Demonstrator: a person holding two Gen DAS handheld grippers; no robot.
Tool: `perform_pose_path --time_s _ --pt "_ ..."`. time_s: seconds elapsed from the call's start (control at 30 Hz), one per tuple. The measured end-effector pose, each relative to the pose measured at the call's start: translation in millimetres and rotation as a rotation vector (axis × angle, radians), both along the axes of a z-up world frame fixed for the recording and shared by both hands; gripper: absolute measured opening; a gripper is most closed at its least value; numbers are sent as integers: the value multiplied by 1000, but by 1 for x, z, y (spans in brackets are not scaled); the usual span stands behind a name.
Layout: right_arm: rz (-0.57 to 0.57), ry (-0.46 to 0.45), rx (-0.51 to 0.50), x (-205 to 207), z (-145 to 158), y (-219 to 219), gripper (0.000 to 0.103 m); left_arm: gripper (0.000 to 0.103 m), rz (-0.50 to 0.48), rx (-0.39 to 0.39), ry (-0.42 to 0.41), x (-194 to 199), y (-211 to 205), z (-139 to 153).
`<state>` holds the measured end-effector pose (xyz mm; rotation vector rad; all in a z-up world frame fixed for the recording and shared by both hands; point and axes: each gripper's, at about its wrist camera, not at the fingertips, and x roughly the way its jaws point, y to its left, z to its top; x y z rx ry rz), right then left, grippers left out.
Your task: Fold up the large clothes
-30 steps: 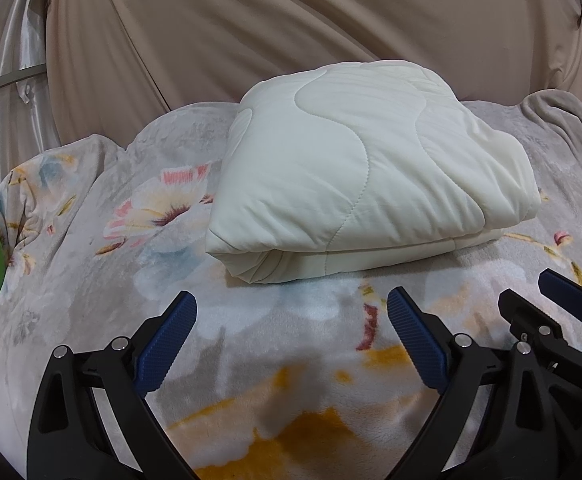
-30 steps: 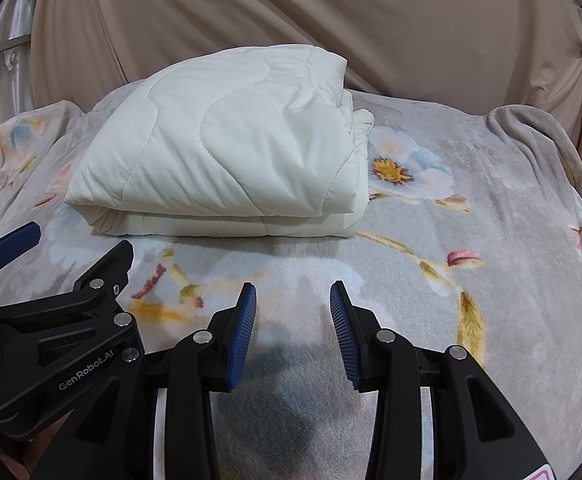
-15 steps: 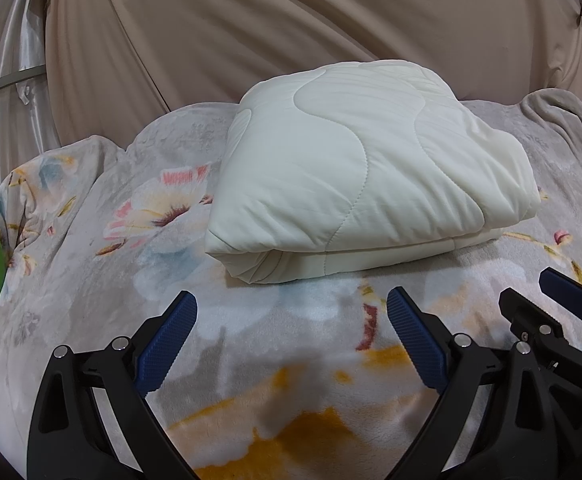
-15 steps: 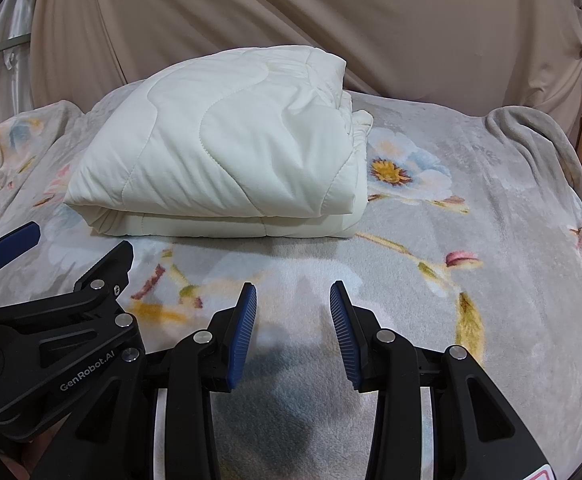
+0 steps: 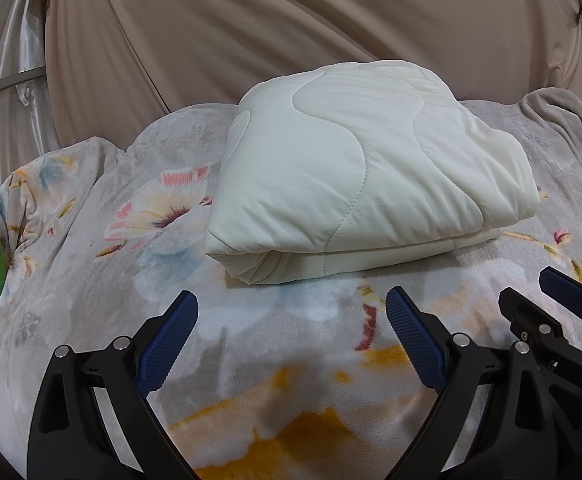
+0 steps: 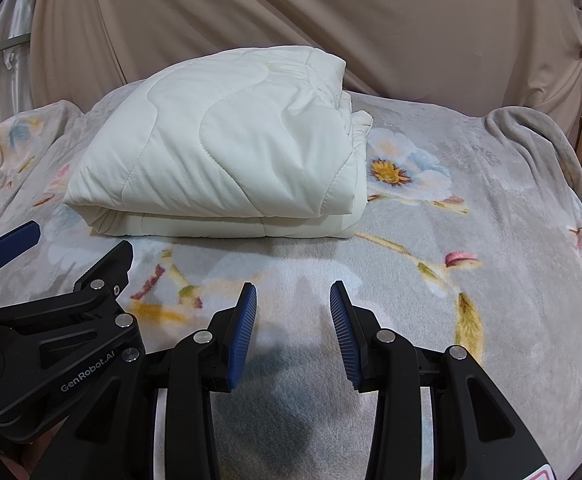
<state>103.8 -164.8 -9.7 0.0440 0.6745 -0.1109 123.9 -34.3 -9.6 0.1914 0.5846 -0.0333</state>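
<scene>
Your left claw (image 5: 291,316) is spread wide and empty, low over the blanket (image 5: 251,400); your right claw (image 6: 293,304) is parted more narrowly, also empty. The quilt (image 5: 363,176) lies at 12 o'clock from the left claw and at about 11 o'clock from the right, near both but touching neither, already folded into a thick stack on the blanket. It looks light, puffy and soft, with a smooth shell that will probably slip, so a shallow pinch may catch only the top layer. If you need another fold, take the loose corner edges at the stack's 3 o'clock side (image 6: 355,152), biting deep through all layers.
</scene>
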Motion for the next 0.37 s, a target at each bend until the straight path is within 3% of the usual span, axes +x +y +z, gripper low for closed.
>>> perform_pose_path --time_s 0.37 --pt "-1 -2 -4 0 1 1 39 89 -4 3 -1 0 1 0"
